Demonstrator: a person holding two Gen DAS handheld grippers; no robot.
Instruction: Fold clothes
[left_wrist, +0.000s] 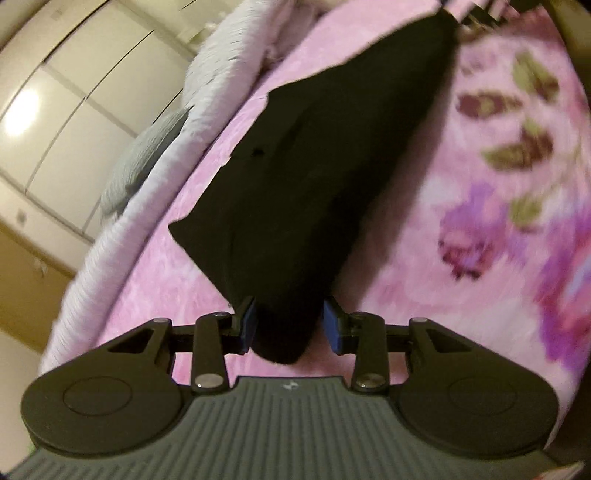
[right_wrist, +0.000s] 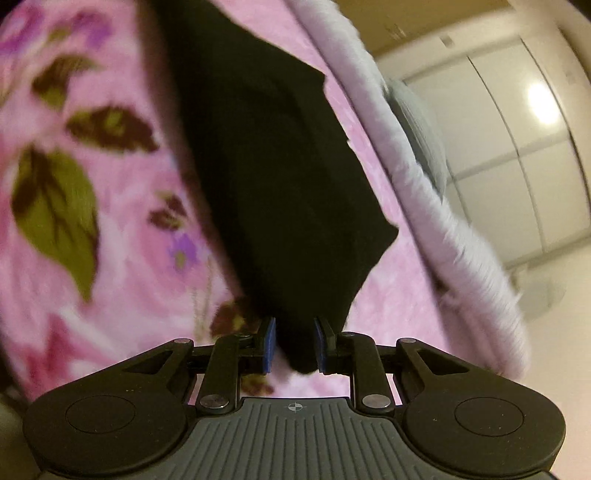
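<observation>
In the left wrist view, the left gripper has a bunched end of the black garment between its blue pads. The left pad presses the cloth; a thin strip of pink shows between the cloth and the right pad, so the jaws stand fairly narrow around the fabric and I cannot tell whether they grip it firmly. From the jaws the garment stretches straight ahead, widening into a flat dark panel and then tapering to a far corner at the top of the view. It lies over a pink blanket with purple flowers and green leaves, which spreads to the right of the jaws. To the left, past the garment, runs a pale fluffy cover, and beyond it a grey pillow and white cupboard doors.

In the right wrist view, the right gripper has its jaws drawn in narrow on another bunched end of the same garment, cloth touching both pads. The fabric runs forward and left. The blanket lies left of the jaws, the fluffy cover right, with the pillow and cupboard doors beyond.
</observation>
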